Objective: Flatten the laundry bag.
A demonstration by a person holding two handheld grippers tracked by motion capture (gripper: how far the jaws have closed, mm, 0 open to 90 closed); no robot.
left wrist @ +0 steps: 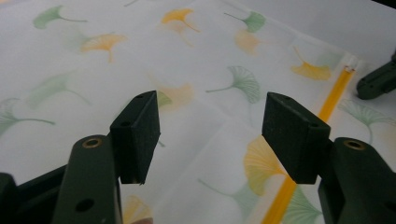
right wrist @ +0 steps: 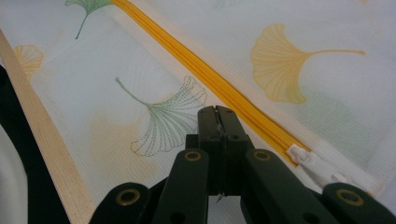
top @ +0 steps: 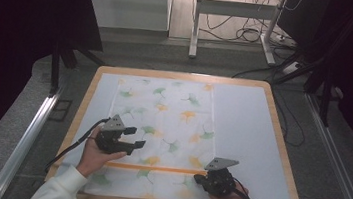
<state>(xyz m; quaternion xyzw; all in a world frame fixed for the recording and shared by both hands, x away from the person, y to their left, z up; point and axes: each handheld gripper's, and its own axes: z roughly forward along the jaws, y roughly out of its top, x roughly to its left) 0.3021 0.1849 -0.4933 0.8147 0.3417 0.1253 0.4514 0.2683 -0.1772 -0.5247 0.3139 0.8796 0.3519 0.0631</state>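
Lying flat on the table (top: 280, 141), mesh zip bag (top: 161, 123) with ginkgo print, left gripper (top: 133, 139) jaws apart above its middle, right gripper (top: 199, 178) pressed together beside the yellow zipper (right wrist: 205, 74), contents hard to tell.

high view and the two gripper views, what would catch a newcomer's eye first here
The white mesh bag printed with green and orange ginkgo leaves stands out, lying flat across the middle of the pale mat on the wooden table. Its yellow zipper runs as a bright line across the near end. The left gripper hovers open over the bag's near left part, while the right gripper sits shut at the zipper's right end, beside the white pull.
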